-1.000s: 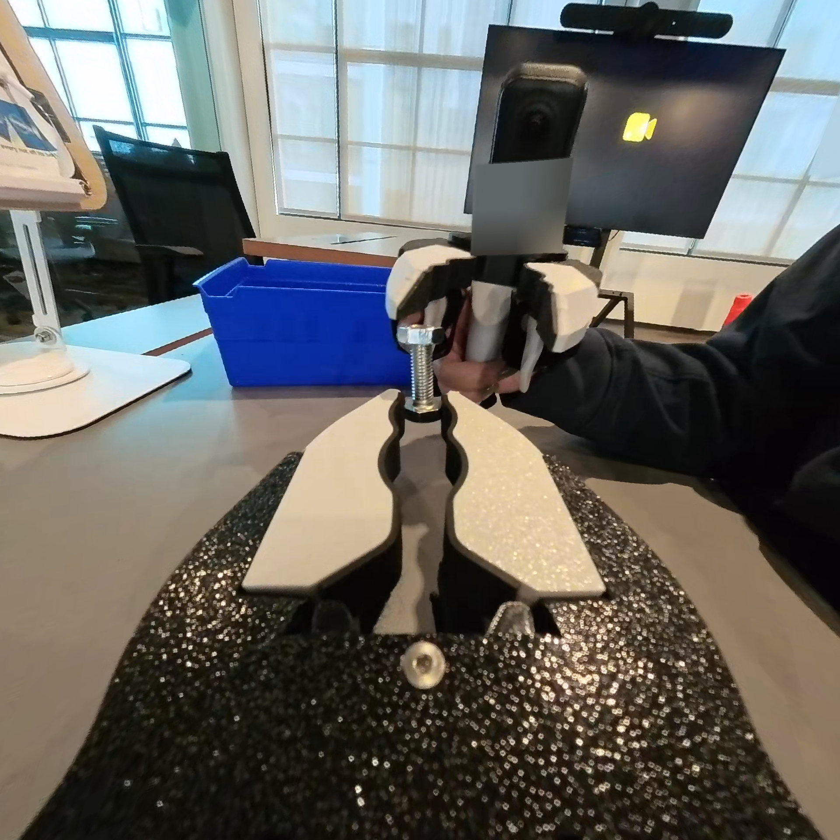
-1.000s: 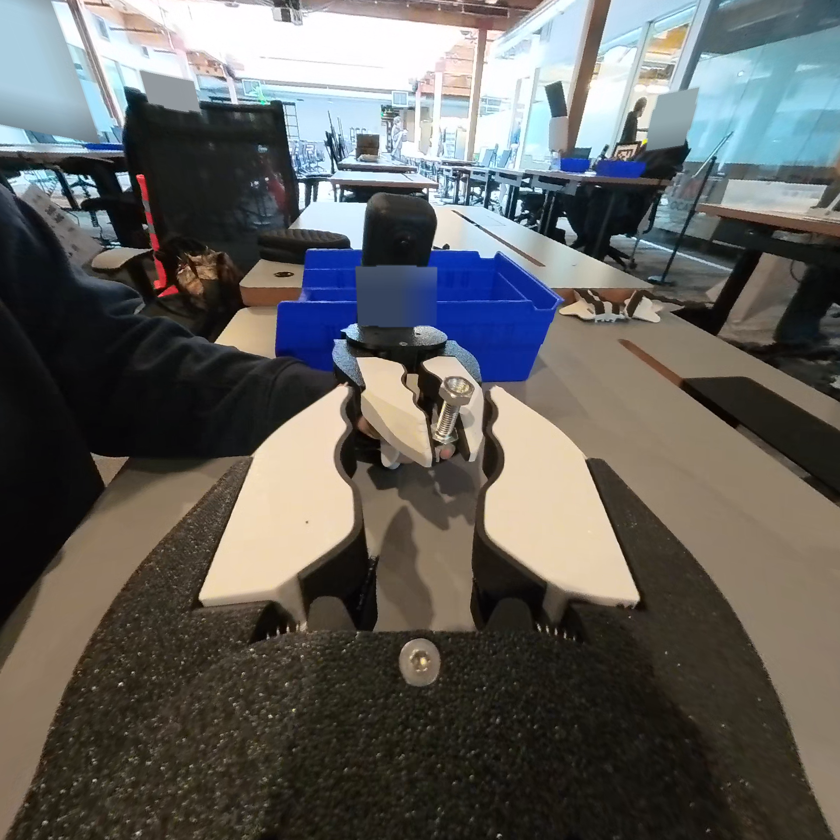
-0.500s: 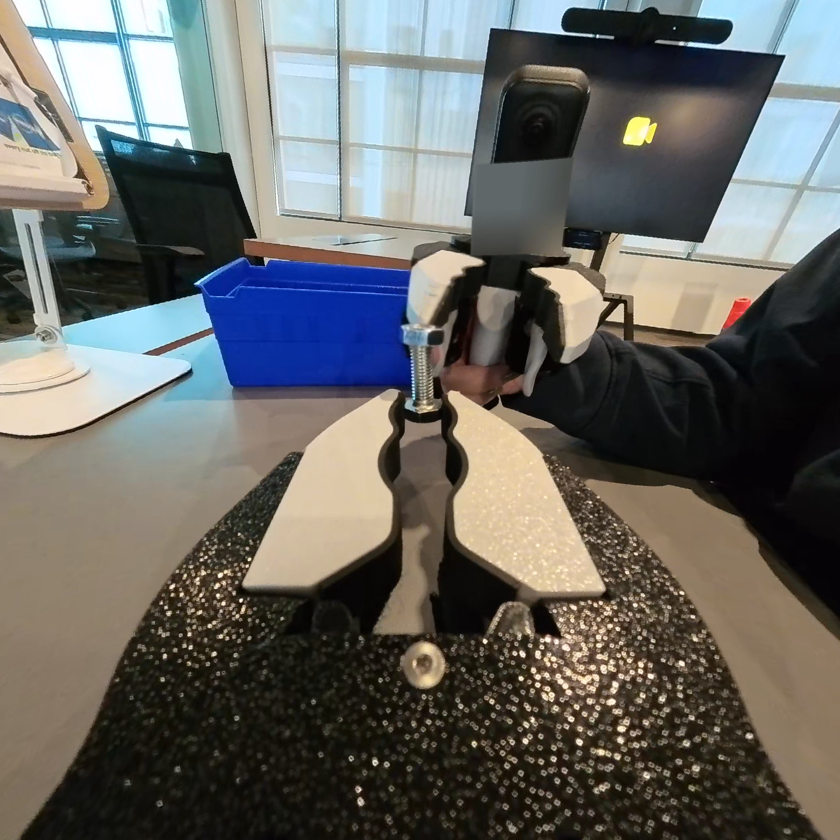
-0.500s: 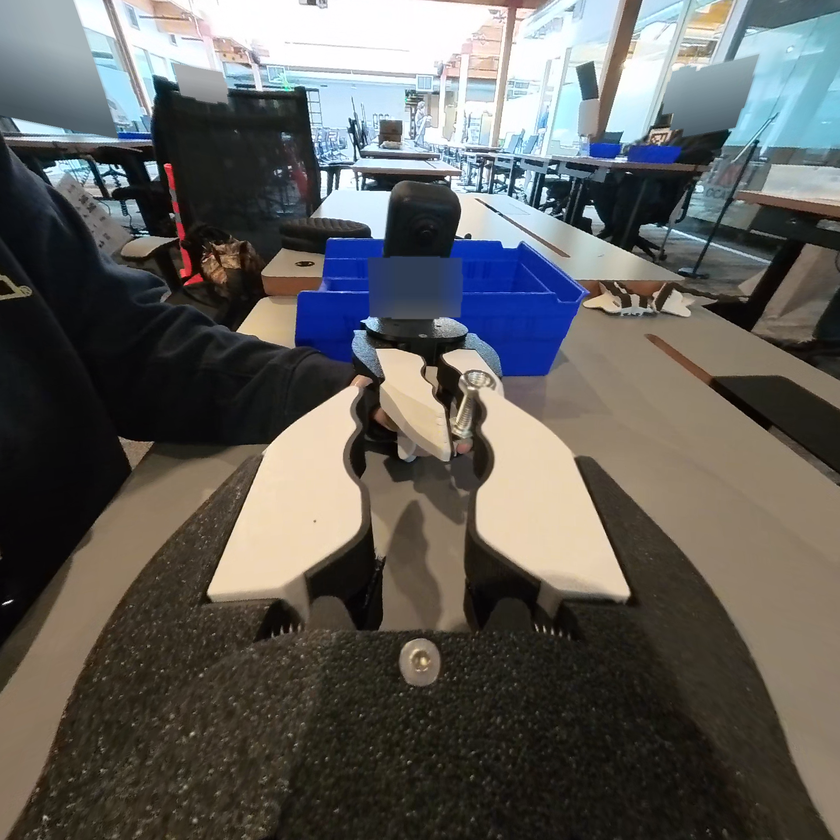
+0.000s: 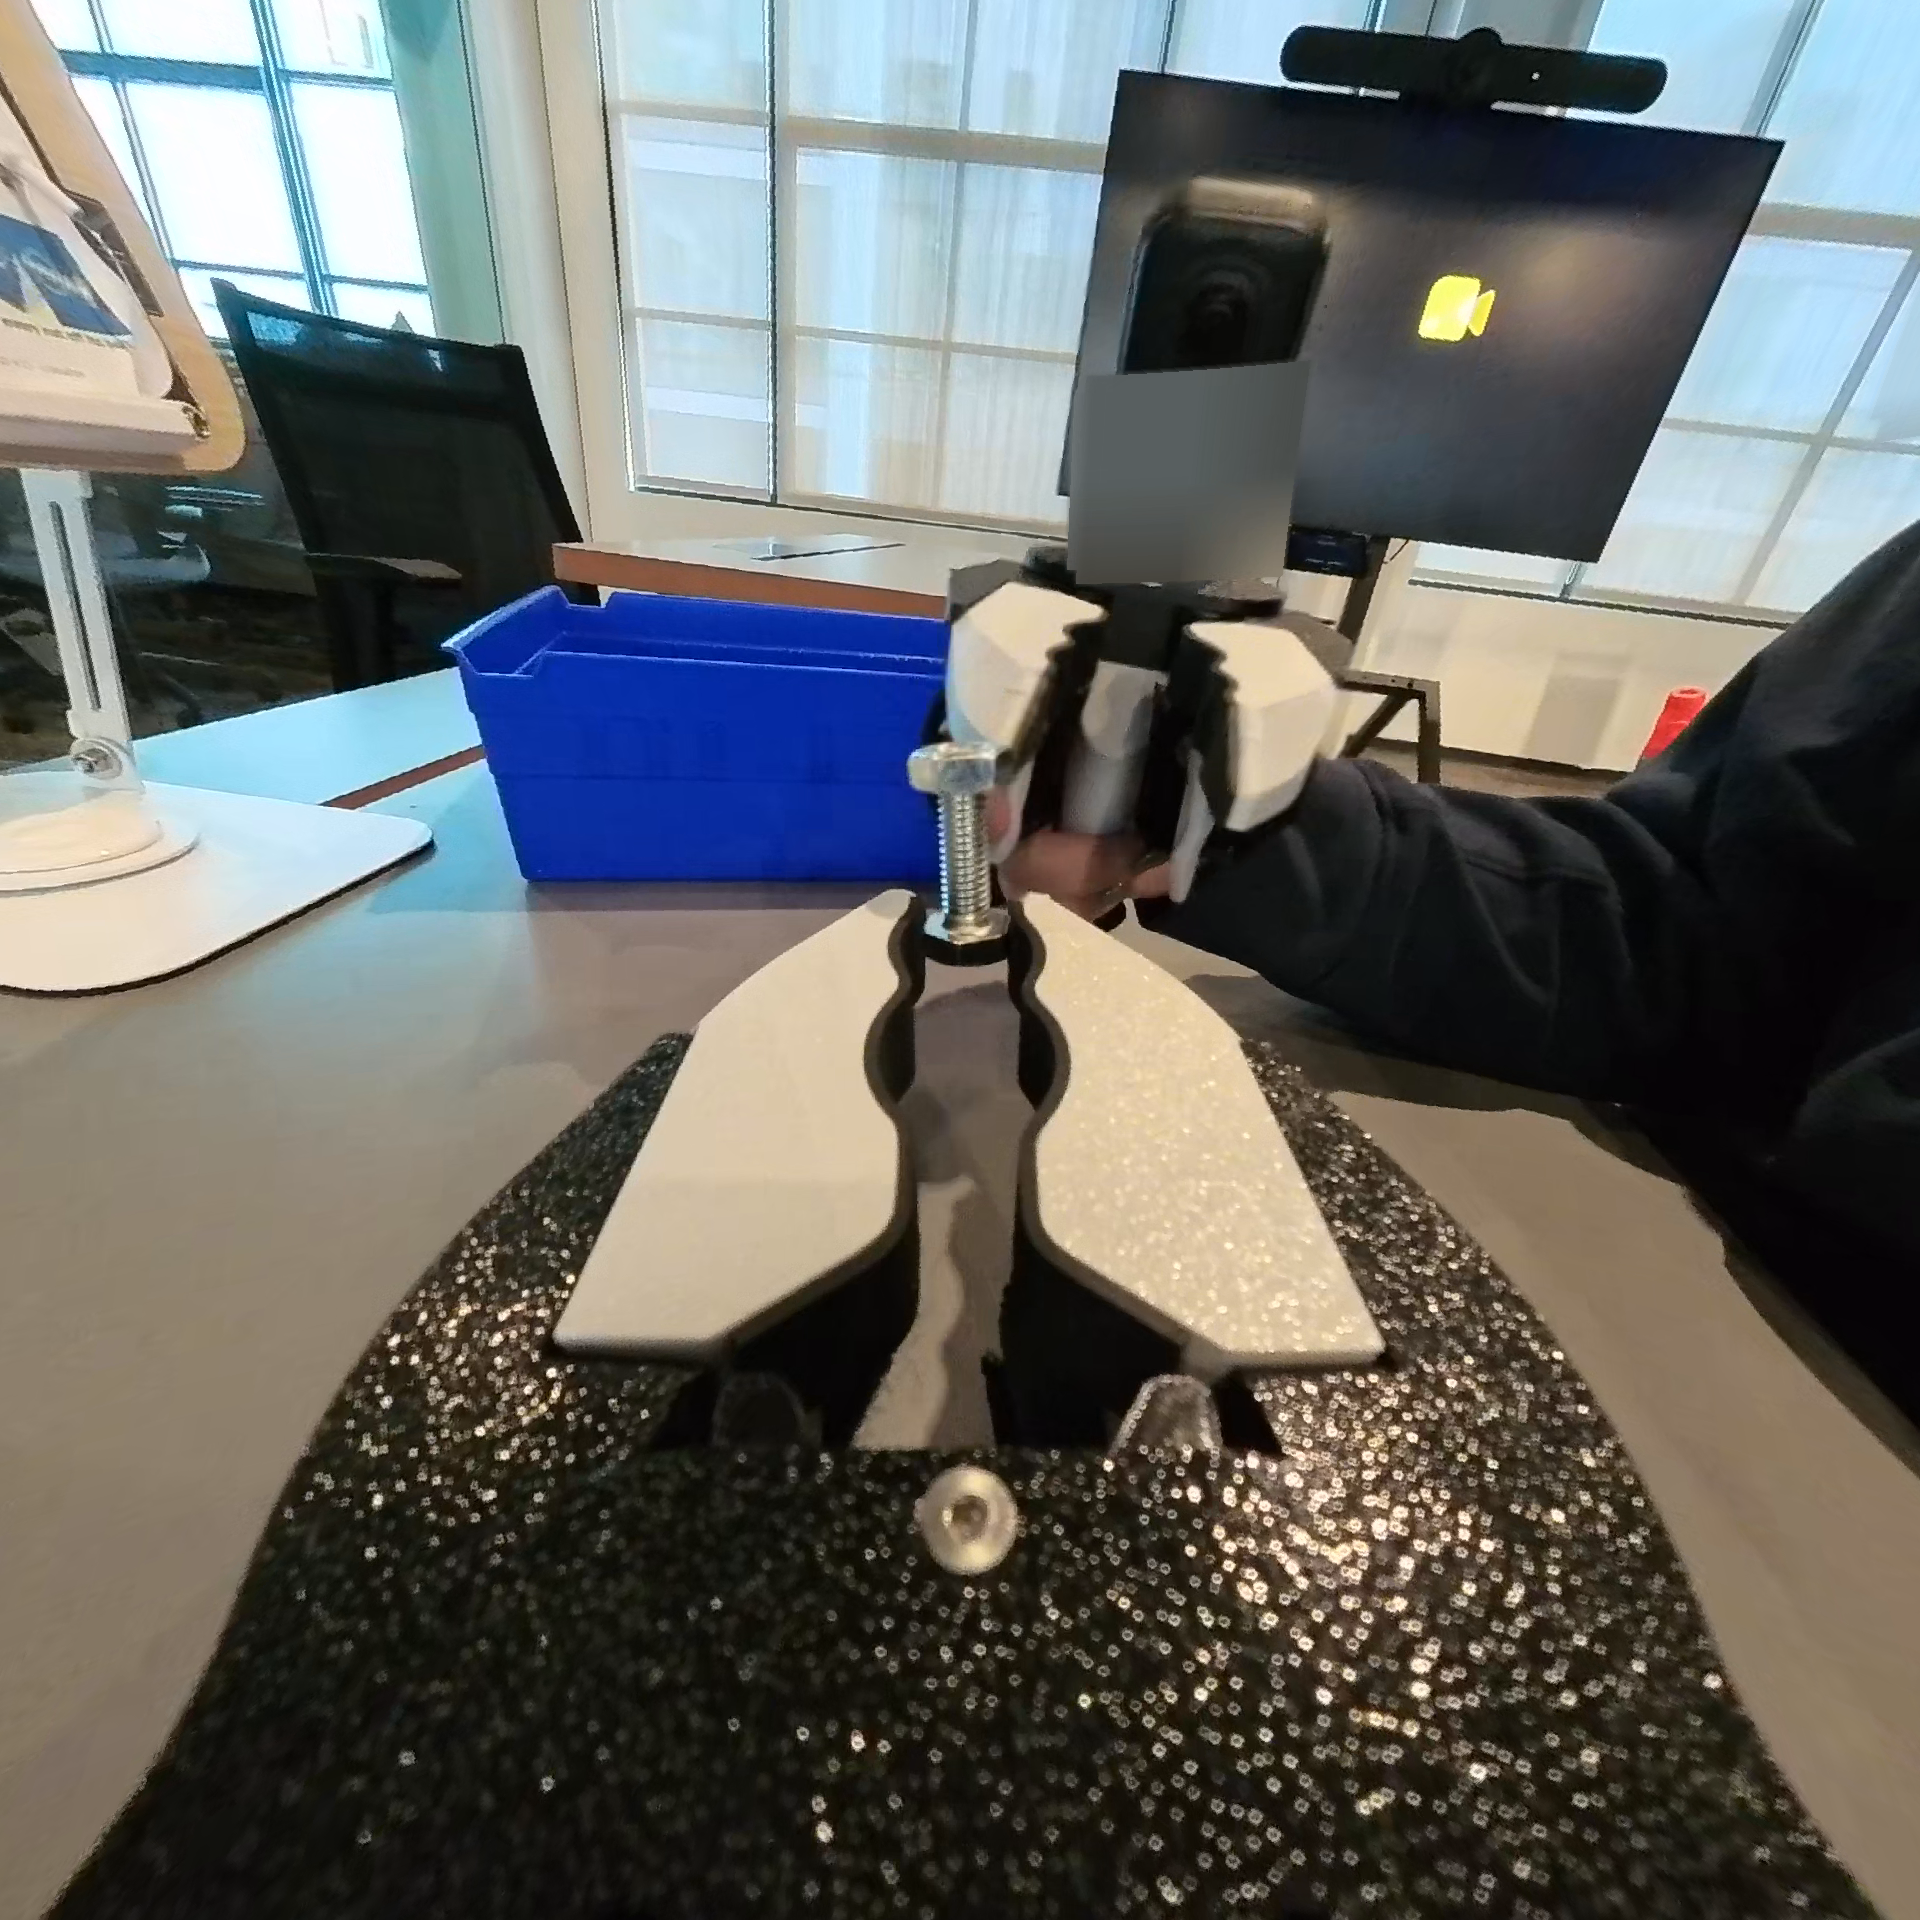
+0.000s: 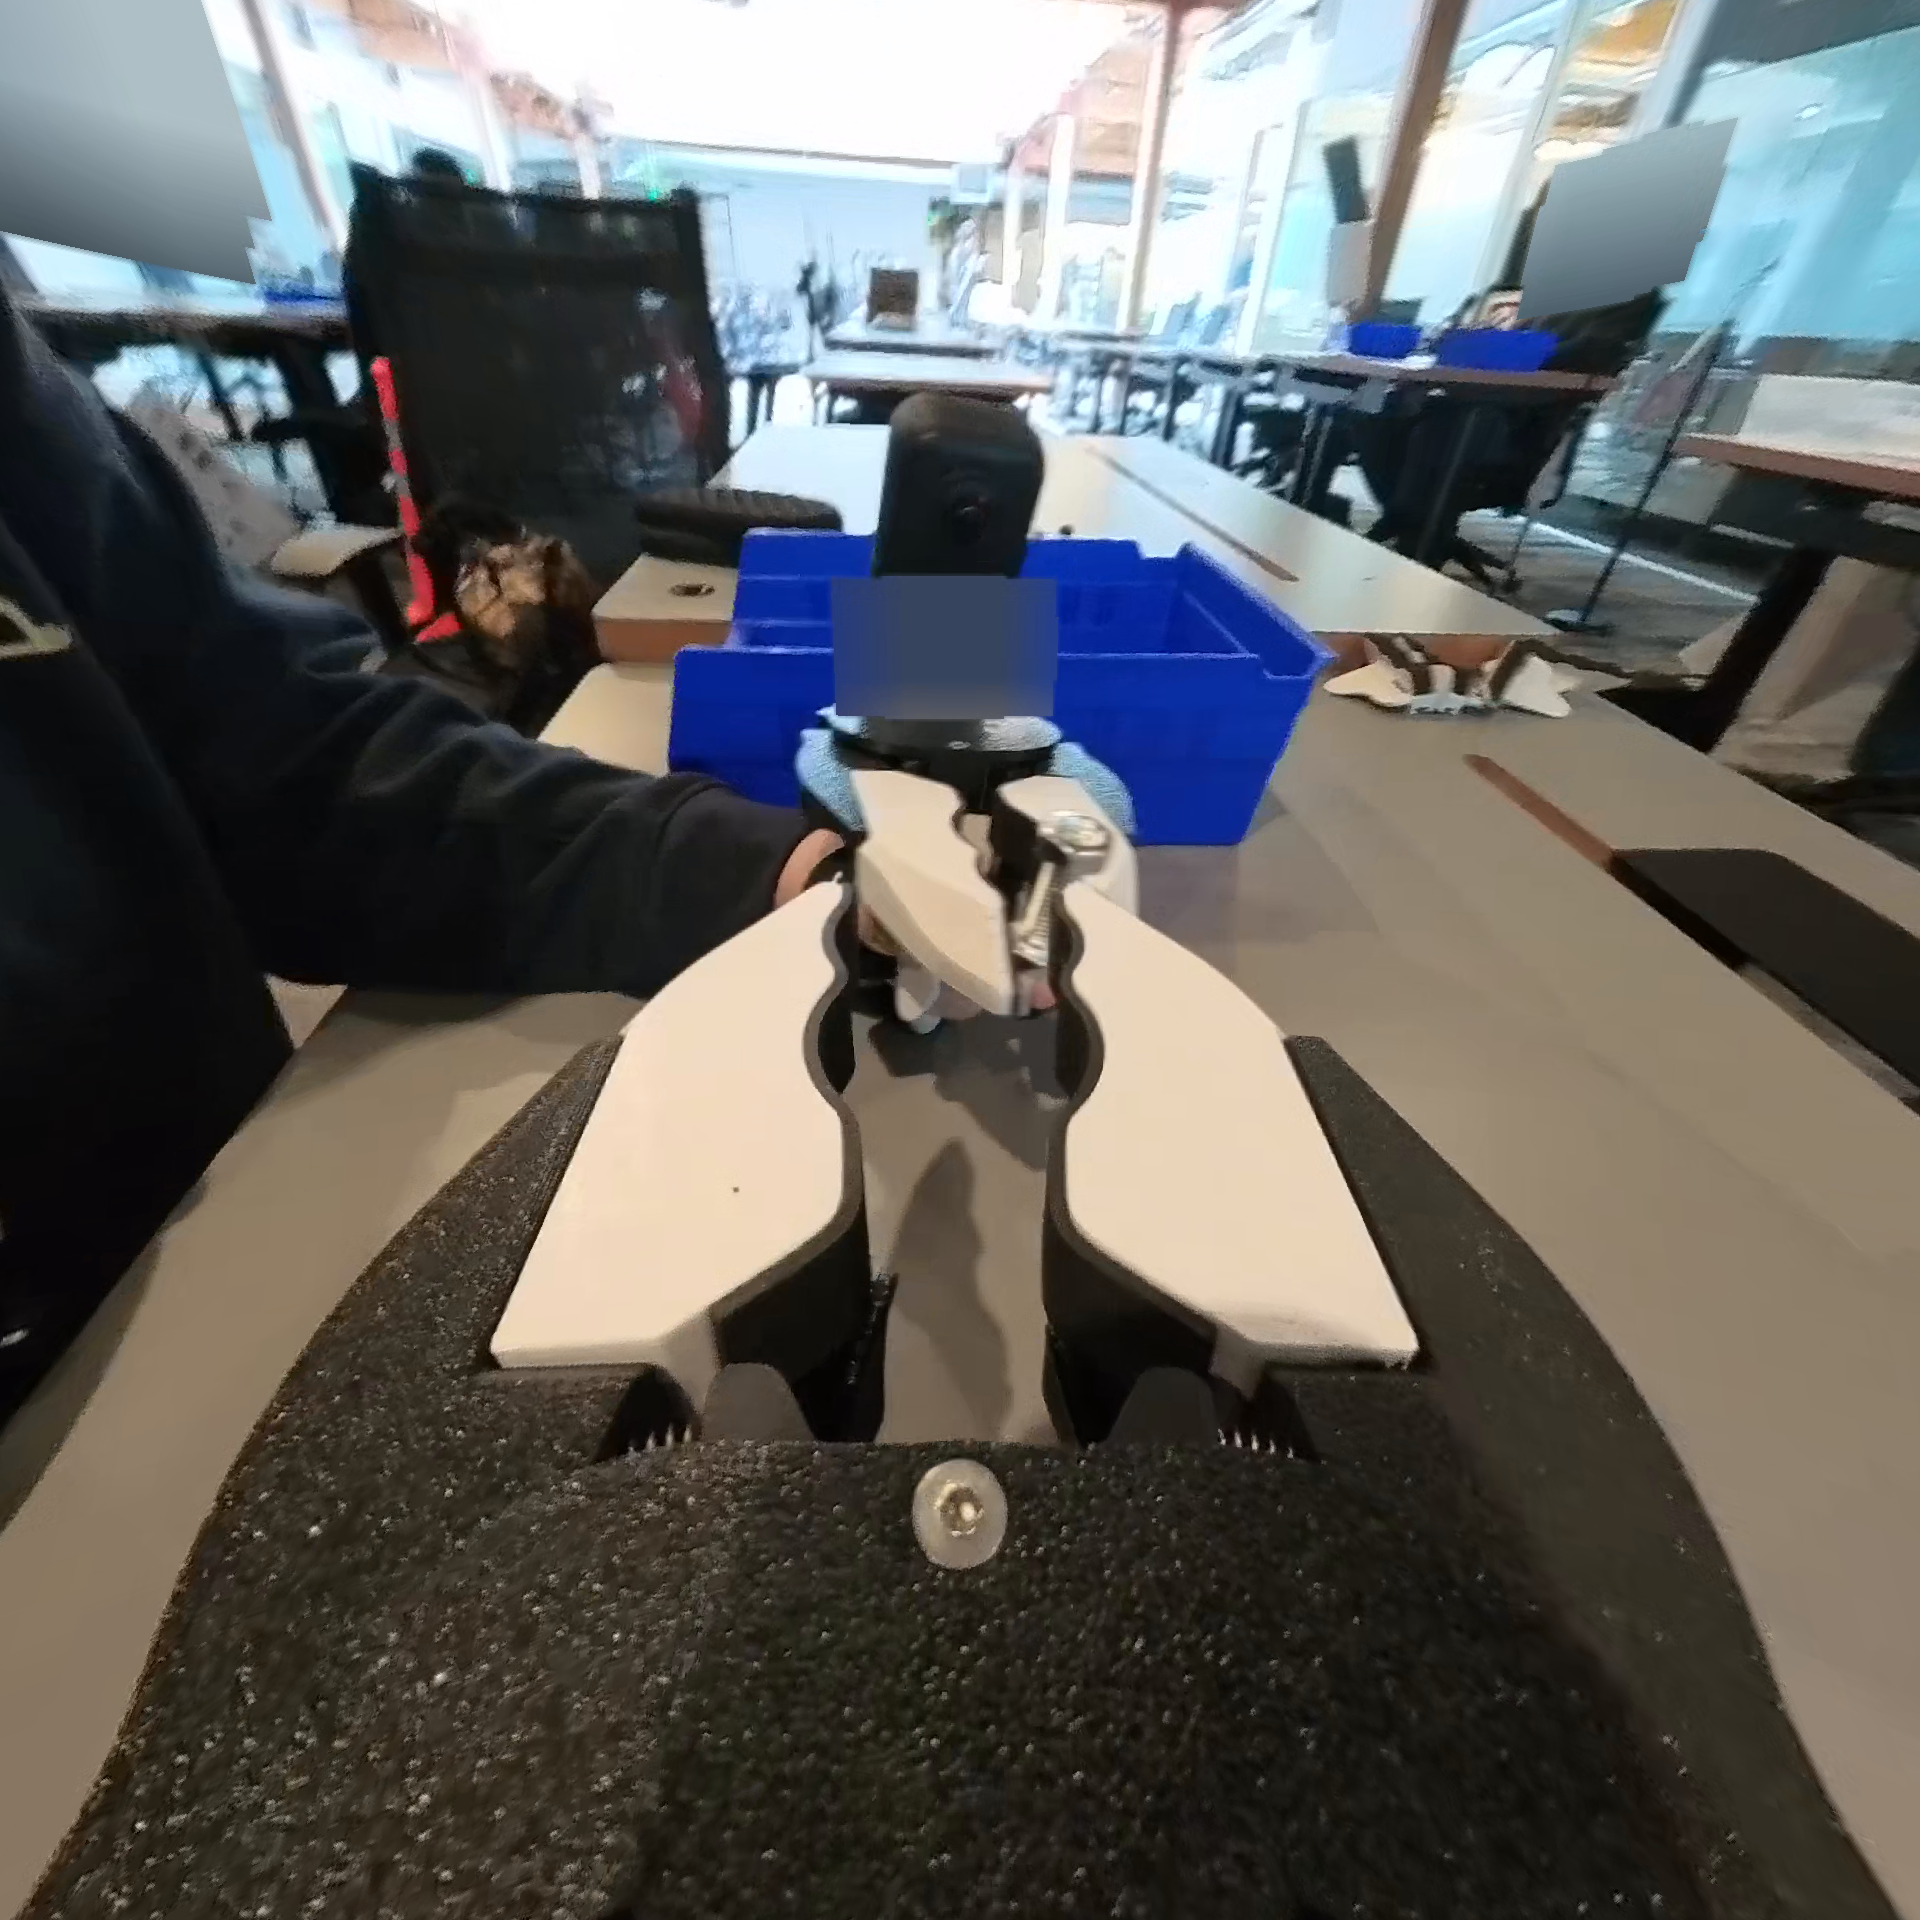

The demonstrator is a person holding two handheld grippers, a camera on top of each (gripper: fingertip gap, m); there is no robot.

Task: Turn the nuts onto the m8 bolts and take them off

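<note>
A silver M8 bolt (image 5: 961,842) stands upright, head up, a little above the grey table (image 5: 312,1091). My left gripper (image 5: 961,935) is shut on the nut (image 5: 961,923) at the bolt's lower end. My right gripper (image 5: 1127,748) faces it from behind, open and empty, with one white finger (image 5: 992,696) right beside the bolt head. In the right wrist view the bolt (image 6: 1039,894) leans near the tip of my right gripper's (image 6: 956,914) right-hand finger (image 6: 1195,1122), held by the left gripper (image 6: 1023,966). I cannot tell whether the finger touches the head.
A blue plastic bin (image 5: 707,758) stands on the table just behind the grippers and also shows in the right wrist view (image 6: 1195,707). A white stand base (image 5: 208,894) lies at the left. A person's dark sleeve (image 5: 1558,914) reaches in from the right. The tips of both grippers are at nearly the same place.
My right gripper has shifted sideways and rolled, so the bolt head now lies beside its finger tip instead of in front of it. My left gripper holds the nut and bolt still.
</note>
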